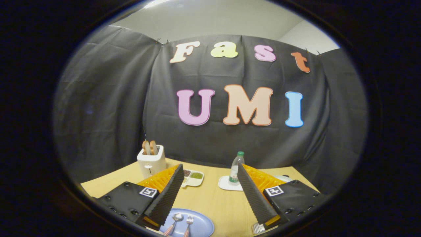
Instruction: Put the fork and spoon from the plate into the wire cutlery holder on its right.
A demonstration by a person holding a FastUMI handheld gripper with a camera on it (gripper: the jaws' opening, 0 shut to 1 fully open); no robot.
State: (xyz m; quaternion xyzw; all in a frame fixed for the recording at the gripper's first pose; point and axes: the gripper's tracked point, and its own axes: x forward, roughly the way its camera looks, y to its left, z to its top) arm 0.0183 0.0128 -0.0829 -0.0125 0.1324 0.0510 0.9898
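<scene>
A light blue plate (201, 225) lies on the wooden table just below my left finger. On it lie a spoon (176, 218) and a fork (189, 220), side by side, heads pointing away from me. The wire cutlery holder (258, 228) peeks out under my right fingertip; only a bit of its metal rim shows. My gripper (213, 194) hovers above the table with its fingers wide apart and nothing between them.
A white toaster (151, 163) with bread slices stands at the back left of the wooden table (217, 200). A small divided dish (192, 177) lies beside it. A clear bottle (235, 169) with a green cap stands on a white square coaster (227, 184) beyond the fingers.
</scene>
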